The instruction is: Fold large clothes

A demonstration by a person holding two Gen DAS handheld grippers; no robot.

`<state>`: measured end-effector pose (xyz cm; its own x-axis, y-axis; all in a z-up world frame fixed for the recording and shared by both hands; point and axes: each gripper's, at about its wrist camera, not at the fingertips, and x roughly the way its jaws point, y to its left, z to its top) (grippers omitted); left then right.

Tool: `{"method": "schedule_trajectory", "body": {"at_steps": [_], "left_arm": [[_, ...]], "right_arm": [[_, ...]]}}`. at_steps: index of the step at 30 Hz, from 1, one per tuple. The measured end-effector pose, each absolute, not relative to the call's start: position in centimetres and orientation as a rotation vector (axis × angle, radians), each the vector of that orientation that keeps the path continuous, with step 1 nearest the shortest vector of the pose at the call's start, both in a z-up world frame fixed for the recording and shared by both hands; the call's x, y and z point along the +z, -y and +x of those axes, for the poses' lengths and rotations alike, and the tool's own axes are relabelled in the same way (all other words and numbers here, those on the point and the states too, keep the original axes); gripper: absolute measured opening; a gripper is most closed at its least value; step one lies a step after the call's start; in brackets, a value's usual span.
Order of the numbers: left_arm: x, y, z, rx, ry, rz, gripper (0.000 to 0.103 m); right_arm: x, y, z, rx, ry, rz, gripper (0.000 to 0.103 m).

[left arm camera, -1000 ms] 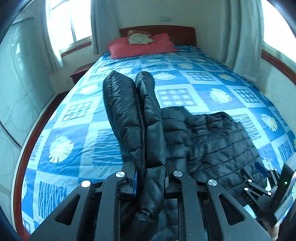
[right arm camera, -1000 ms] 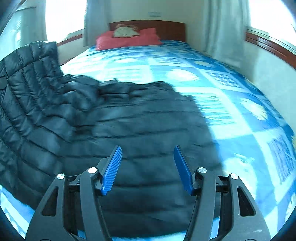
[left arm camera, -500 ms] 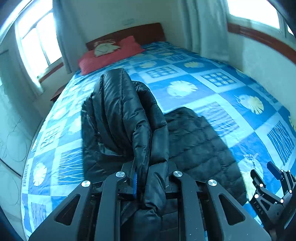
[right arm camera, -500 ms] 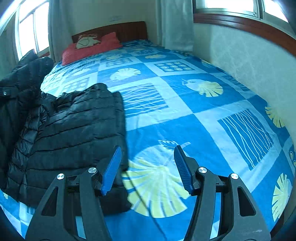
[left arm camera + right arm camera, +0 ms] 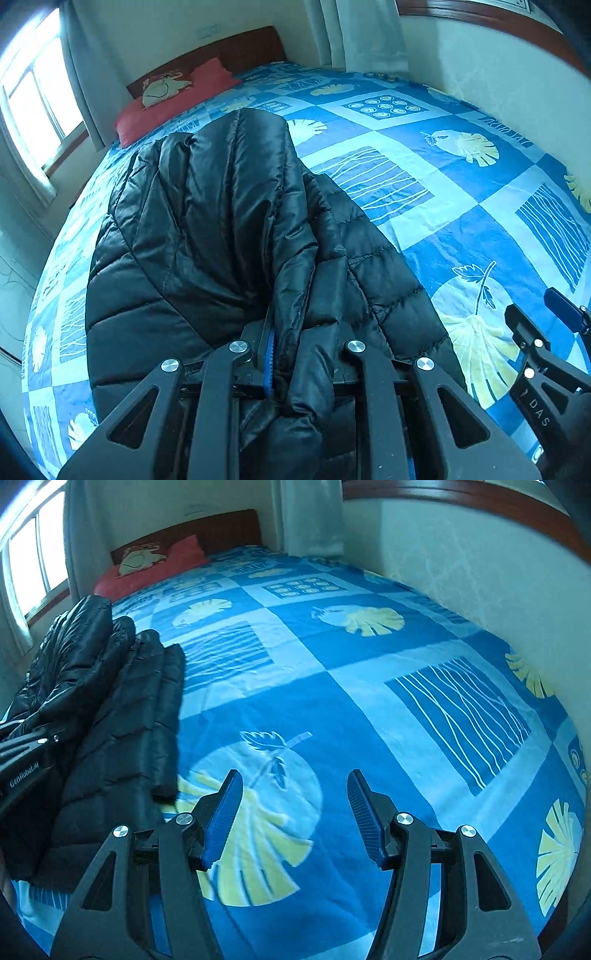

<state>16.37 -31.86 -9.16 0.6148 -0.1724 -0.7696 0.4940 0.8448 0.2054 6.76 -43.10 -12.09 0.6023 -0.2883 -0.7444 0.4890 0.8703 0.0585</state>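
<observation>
A black puffer jacket (image 5: 229,229) lies heaped on the bed (image 5: 424,173), its shiny, slick shell stitched into fat quilted channels that catch the window light in soft ridges. It sits toward the left side of the mattress, doubled over itself, one thick fold rising in a rounded hump above a flatter quilted layer spread underneath. From the right wrist view the jacket (image 5: 110,709) shows as stacked, rolled edges bunched along the left border. The bedspread is a smooth cotton print of blue and pale squares with yellow fan-shaped leaves and white wavy lines, lightly creased. At the far end a red pillow (image 5: 177,99) rests against a dark wooden headboard (image 5: 240,48), with a small cream cushion on it; grey curtains (image 5: 369,33) hang by the windows. The left gripper (image 5: 303,354) is pinching a puffy fold of the jacket, the padded fabric bulging out between its narrow-set black fingers, a strip of blue pad just visible beside the cloth; its jaws have just been opening a little with the fabric between them. The right gripper (image 5: 293,812) hangs over bare bedspread just beside the jacket's edge, its ribbed blue pads (image 5: 225,812) standing moderately apart with nothing between them, touching nothing.
</observation>
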Motion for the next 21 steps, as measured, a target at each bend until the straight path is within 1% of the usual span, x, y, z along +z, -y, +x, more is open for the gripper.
{"method": "schedule_trajectory", "body": {"at_steps": [2,3,4,5,6,7,9,16,20,21], "left_arm": [[-8.9,31.9,15.8,-0.400,-0.812,0.424,0.024],[-8.6,31.9,15.4,-0.411,-0.804,0.418,0.030],[-8.3,31.8,14.9,-0.420,-0.794,0.406,0.038],[-7.9,31.7,14.3,-0.430,-0.783,0.390,0.043],[-7.6,31.8,13.9,-0.438,-0.775,0.379,0.051],[-7.1,31.6,13.3,-0.447,-0.764,0.367,0.057],[-5.8,31.3,11.7,-0.478,-0.743,0.340,0.062],[-1.7,29.7,7.5,-0.588,-0.690,0.280,0.063],[0.0,25.9,6.3,-0.566,-0.650,0.246,0.063],[0.5,24.4,6.2,-0.553,-0.638,0.230,0.063]], "right_arm": [[-12.3,43.5,6.6,-0.461,-0.810,0.277,0.059],[-12.3,43.6,6.6,-0.464,-0.811,0.277,0.059],[-12.3,43.7,6.5,-0.468,-0.811,0.274,0.059],[-12.2,43.8,6.5,-0.470,-0.811,0.272,0.059],[-12.1,43.9,6.4,-0.475,-0.810,0.270,0.059],[-12.1,43.9,6.3,-0.476,-0.808,0.270,0.059],[-11.9,44.1,6.1,-0.479,-0.806,0.271,0.059],[-10.8,43.7,5.7,-0.483,-0.794,0.268,0.059],[-9.7,42.3,5.9,-0.467,-0.779,0.238,0.060],[-9.2,41.8,6.1,-0.454,-0.772,0.235,0.063]]}}
